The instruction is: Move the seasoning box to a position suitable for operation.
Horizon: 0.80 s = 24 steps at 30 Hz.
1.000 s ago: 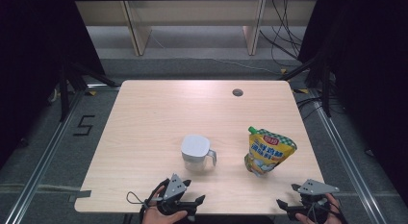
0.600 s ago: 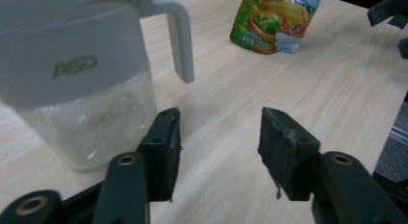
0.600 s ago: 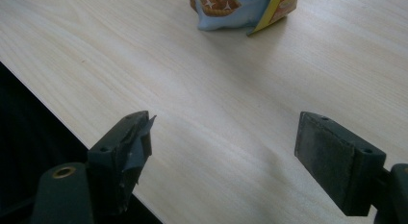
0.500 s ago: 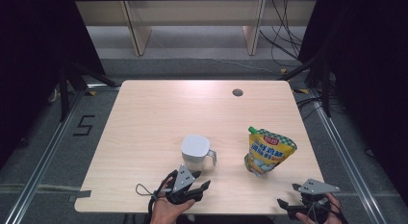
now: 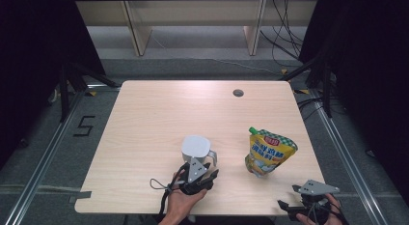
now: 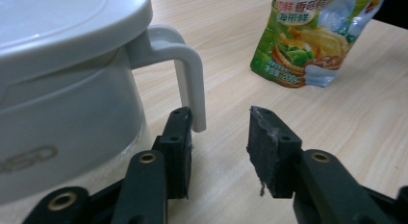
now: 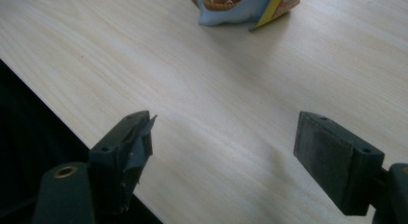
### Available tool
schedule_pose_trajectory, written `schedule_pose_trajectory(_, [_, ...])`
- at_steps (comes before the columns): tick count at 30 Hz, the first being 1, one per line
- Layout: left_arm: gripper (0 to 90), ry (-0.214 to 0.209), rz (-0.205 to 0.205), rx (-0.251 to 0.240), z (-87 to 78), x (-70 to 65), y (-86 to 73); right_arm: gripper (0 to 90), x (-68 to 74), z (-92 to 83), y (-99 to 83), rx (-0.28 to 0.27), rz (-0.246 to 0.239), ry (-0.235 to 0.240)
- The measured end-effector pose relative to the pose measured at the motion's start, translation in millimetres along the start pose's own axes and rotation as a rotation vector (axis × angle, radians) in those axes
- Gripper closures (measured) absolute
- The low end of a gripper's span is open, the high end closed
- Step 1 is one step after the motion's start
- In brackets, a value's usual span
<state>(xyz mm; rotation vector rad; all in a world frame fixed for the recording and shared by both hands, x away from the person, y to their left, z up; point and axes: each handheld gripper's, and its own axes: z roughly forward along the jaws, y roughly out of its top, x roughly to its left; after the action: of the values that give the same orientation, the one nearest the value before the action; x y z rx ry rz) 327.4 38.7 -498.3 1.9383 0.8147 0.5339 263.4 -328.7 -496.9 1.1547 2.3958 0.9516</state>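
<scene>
The left gripper (image 6: 219, 132) (fingers narrowing, nothing pinched) should straddle the mug handle (image 6: 185, 65) at eleven o'clock before closing.

High view overhead facing forward-down on table (image 5: 144, 119), gripper views low, close, both sharing pouch (image 6: 317, 36) with it.

The mug (image 5: 196, 148) is plain white with a white handle. The pouch (image 5: 268, 152) is yellow and green with a pale blue patch and red lettering. The bench (image 5: 164, 114) is light wood with fine grain. Both grippers' fingers (image 6: 175, 142) are black.
</scene>
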Motion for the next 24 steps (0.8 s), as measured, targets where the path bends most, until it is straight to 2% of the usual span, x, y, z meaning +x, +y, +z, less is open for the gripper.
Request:
schedule_pose_trajectory(1, [56.9,0.0,0.0,0.0,0.0,0.0,0.0,22.0,0.0,0.0,0.0,0.0,0.0,0.0])
schedule_pose_trajectory(2, [57.0,-0.013,-0.085,-0.022,4.0,-4.6,-0.7,22.0,0.2,0.1,-0.7,-0.002,0.005,-0.01])
schedule_pose_trajectory(4, [57.2,0.004,-0.072,-0.011,5.9,-3.9,2.0,22.0,0.3,-0.5,-0.6,-0.001,0.003,-0.007])
schedule_pose_trajectory(7, [57.2,0.001,-0.06,-0.021,8.8,-3.3,3.2,22.0,0.0,-1.1,0.3,-0.001,-0.003,-0.007])
schedule_pose_trajectory(10, [57.5,0.01,-0.071,-0.017,12.6,-2.8,3.9,22.0,1.6,0.0,-0.2,0.002,0.007,0.0])
schedule_pose_trajectory(11, [58.7,0.019,-0.065,-0.021,15.0,-4.3,4.2,22.0,2.1,0.3,-0.4,0.0,0.013,0.001])
schedule_pose_trajectory(12, [59.3,0.043,-0.031,-0.001,14.4,-2.7,5.2,22.0,1.7,0.3,-0.2,0.0,0.008,0.003])
schedule_pose_trajectory(13, [60.0,0.043,-0.031,-0.001,14.4,-2.7,5.2,22.0,1.7,0.3,-0.2,0.0,0.008,0.003])
schedule_pose_trajectory(14, [60.0,0.044,-0.031,-0.002,14.9,-2.5,5.4,22.0,2.5,-1.0,0.4,0.009,0.027,0.005])
schedule_pose_trajectory(15, [62.0,0.025,-0.092,-0.013,17.3,-6.4,4.5,22.0,2.7,-0.4,0.3,0.006,0.029,0.005])
schedule_pose_trajectory(16, [63.7,0.043,-0.085,-0.006,16.9,-6.9,4.6,22.0,1.7,0.2,-0.2,0.004,0.009,0.001])
schedule_pose_trajectory(18, [65.8,0.091,-0.017,-0.016,18.1,-4.9,4.1,22.0,1.1,0.1,0.4,0.005,0.005,0.002])
schedule_pose_trajectory(21, [71.0,0.115,0.005,-0.01,22.6,-4.9,1.3,22.0,0.8,0.9,0.1,0.008,-0.006,-0.001])
schedule_pose_trajectory(22, [72.4,0.114,0.025,-0.003,23.4,-3.5,1.3,22.0,0.9,0.8,0.1,0.009,-0.003,0.002])
schedule_pose_trajectory(23, [72.7,0.094,-0.013,-0.007,25.2,-6.5,0.1,22.0,1.0,0.8,0.1,0.009,-0.003,0.002])
schedule_pose_trajectory(24, [72.2,0.099,-0.016,-0.012,25.8,-7.4,-0.2,22.0,1.0,0.8,0.1,0.01,-0.003,0.003])
